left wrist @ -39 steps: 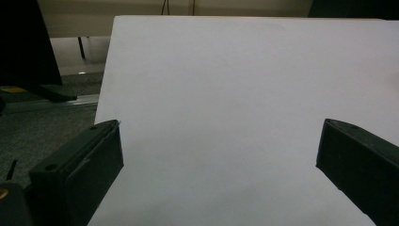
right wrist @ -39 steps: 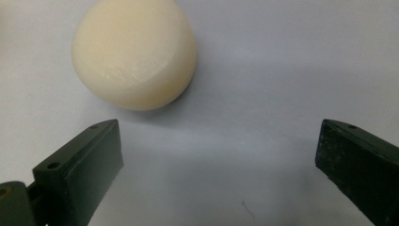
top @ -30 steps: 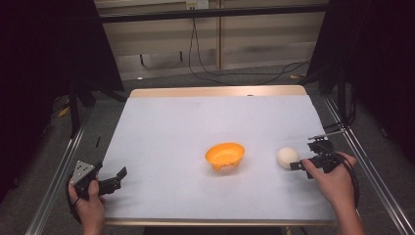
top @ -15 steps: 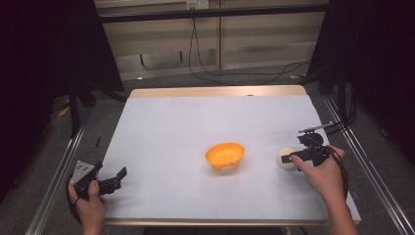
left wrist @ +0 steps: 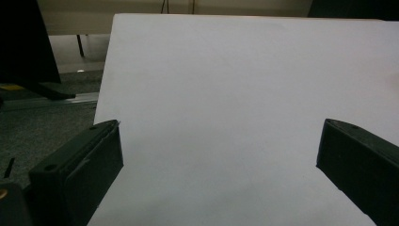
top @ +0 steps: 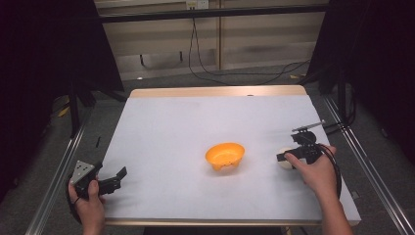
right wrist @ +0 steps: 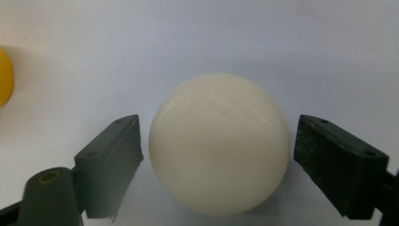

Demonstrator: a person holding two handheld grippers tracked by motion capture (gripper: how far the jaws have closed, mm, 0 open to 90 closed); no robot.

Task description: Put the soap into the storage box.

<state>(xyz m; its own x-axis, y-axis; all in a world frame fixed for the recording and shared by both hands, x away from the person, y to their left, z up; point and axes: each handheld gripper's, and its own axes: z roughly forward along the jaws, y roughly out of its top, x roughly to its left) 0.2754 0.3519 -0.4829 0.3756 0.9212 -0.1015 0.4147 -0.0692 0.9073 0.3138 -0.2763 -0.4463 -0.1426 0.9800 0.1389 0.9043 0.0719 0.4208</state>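
Observation:
A cream-white ball point(right wrist: 219, 146) rests on the white table sheet point(top: 195, 122), right of an orange bowl point(top: 225, 155). My right gripper point(right wrist: 219, 136) straddles it, one jaw on each side with a thin gap left at both, so the pads are not pressing. Those jaws have just been closing with the ball between them. From the high view, the right gripper point(top: 288, 157) and the hand cover most of the ball point(top: 282, 165). My left gripper point(top: 116, 179) is held over the table's near left corner. It is open point(left wrist: 219, 136), with nothing between its jaws.
A sliver of the orange bowl point(right wrist: 4, 77) shows at the left edge of the right gripper view. Metal rails point(top: 54, 181) run along both sides of the table. Cables point(top: 205, 63) lie on the floor beyond the wooden far edge point(top: 215, 91).
The right hand has moved left from beside the ball until its jaws stand around it, and the jaws have narrowed. The left hand and the bowl have stayed put.

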